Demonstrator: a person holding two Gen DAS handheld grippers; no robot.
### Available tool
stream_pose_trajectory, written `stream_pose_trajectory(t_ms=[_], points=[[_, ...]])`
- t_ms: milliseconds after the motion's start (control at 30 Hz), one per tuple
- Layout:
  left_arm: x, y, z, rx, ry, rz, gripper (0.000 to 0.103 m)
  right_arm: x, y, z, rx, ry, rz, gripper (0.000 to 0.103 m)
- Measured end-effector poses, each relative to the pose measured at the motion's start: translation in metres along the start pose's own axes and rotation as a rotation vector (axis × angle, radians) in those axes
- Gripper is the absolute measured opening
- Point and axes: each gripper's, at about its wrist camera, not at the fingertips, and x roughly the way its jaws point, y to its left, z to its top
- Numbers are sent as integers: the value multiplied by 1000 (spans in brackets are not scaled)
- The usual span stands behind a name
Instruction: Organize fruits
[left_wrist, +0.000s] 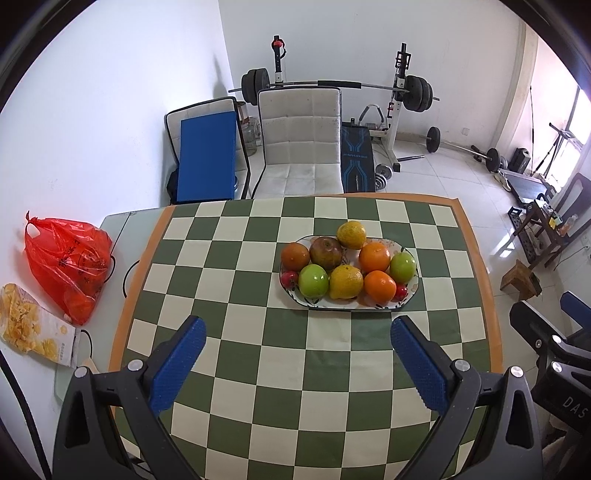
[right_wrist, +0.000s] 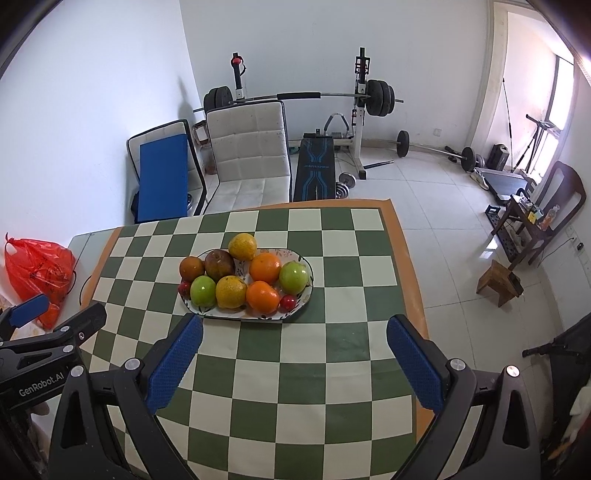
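Both my claws wide, empty: left gripper (left_wrist: 297, 363), right gripper (right_wrist: 293, 363). Fruit plate (right_wrist: 303, 295) frame centre. "GenRobot.AI" legible lower left, right view.

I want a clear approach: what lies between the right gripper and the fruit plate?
Only bare checkered cloth separates the right gripper from the plate, in the right wrist view.

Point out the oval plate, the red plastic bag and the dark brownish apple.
oval plate (left_wrist: 334, 305), left wrist view, near rim.
red plastic bag (left_wrist: 62, 258), left wrist view, middle.
dark brownish apple (right_wrist: 219, 264), right wrist view, top.
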Motion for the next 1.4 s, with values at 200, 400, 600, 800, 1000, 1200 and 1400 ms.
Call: stream_pose_trajectory(t_ms=[200, 400, 600, 800, 1000, 1200, 1400], points=[[-3, -1, -3, -8, -6, 1, 102, -1, 1, 0, -10, 3, 4, 102], [-5, 0, -4, -11, -8, -1, 102, -5, 0, -3, -11, 9, 0, 102], [-9, 0, -6, -20, -12, 2, 102, -6, -1, -4, -10, 11, 0, 102], [-16, 1, -9, -22, -22, 7, 102, -10, -2, -5, -9, 5, 0, 102], [-17, 2, -9, -24, -25, 6, 102, -15, -2, -3, -10, -5, -3, 102], [-21, 2, -4, -17, -40, 4, 102, -22, -2, 0, -12, -15, -1, 102], [-23, 1, -4, -12, -44, 2, 102, -22, -2, 1, -12, -15, 0, 102]])
